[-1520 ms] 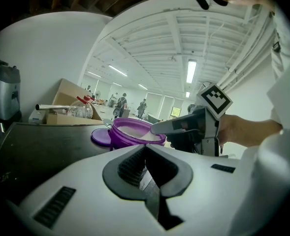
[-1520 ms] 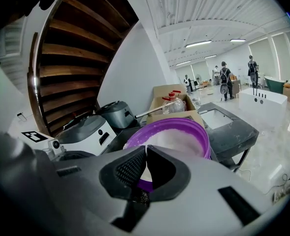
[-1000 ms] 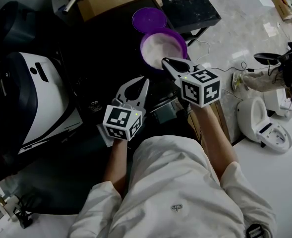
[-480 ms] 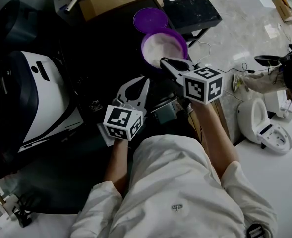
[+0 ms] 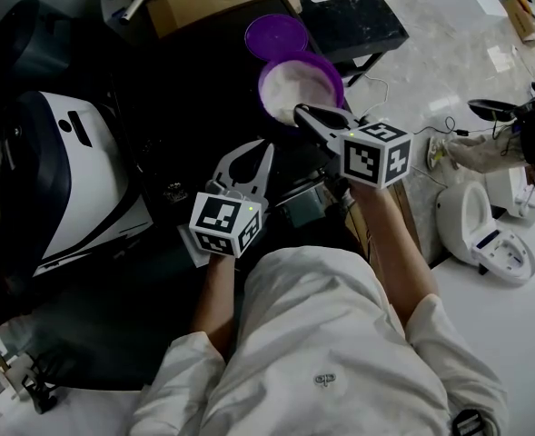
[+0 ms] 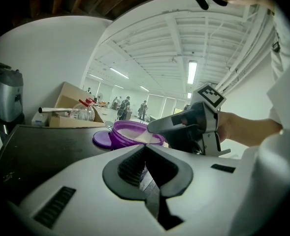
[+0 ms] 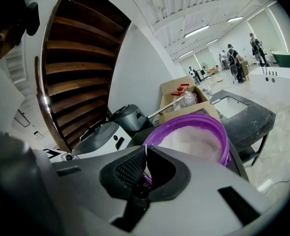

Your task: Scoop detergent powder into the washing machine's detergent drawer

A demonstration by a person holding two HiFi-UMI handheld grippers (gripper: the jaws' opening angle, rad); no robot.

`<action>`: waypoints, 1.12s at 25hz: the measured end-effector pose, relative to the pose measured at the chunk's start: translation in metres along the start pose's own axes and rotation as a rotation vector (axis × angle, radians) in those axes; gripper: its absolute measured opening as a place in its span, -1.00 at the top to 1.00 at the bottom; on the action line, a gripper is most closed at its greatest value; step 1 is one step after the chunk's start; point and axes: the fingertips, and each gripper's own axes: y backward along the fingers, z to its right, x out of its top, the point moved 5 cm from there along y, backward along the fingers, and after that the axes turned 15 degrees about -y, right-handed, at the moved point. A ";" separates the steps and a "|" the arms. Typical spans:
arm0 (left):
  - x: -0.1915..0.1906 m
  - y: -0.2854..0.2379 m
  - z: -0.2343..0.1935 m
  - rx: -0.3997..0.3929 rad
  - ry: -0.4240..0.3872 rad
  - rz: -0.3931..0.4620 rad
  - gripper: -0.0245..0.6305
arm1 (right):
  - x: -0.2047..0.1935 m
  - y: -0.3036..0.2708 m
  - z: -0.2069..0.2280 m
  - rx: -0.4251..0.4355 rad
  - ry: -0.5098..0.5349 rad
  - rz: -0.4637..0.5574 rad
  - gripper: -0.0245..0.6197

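Inspection, scooping stage.

Right gripper (image 5: 298,111): jaws pressed together on a thin pale piece, judged to be the scoop (image 6: 139,137). Its tips sit at the near rim of the purple tub (image 5: 265,78), with the scoop's pale wedge dipping over that rim toward the white powder (image 5: 300,85).

Left gripper (image 5: 266,147): jaws closed on nothing, idle at 7 o'clock of the tub and short of it.

The tub stands open on the dark worktop. Its lid (image 5: 274,34) lies flat at 12 o'clock, touching or just beside it.

Governing relation: the powder lies at 11 o'clock of the right gripper, along that gripper's long axis. The right gripper is the nearer 1 of the 2.

The white appliance (image 5: 76,180), presumably the washing machine, stands at 9 o'clock, well apart. No drawer can be made out, so a loaded scoop would have to cross past the left gripper.
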 end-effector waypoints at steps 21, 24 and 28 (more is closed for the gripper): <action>0.003 0.005 0.008 0.002 -0.023 0.000 0.86 | 0.011 0.034 0.037 0.088 -0.549 0.320 0.89; 0.003 0.007 0.011 0.005 -0.029 -0.002 0.86 | 0.010 0.039 0.042 0.101 -0.593 0.355 0.89; 0.004 0.010 0.015 0.010 -0.034 -0.004 0.86 | 0.009 0.041 0.046 0.125 -0.644 0.385 0.89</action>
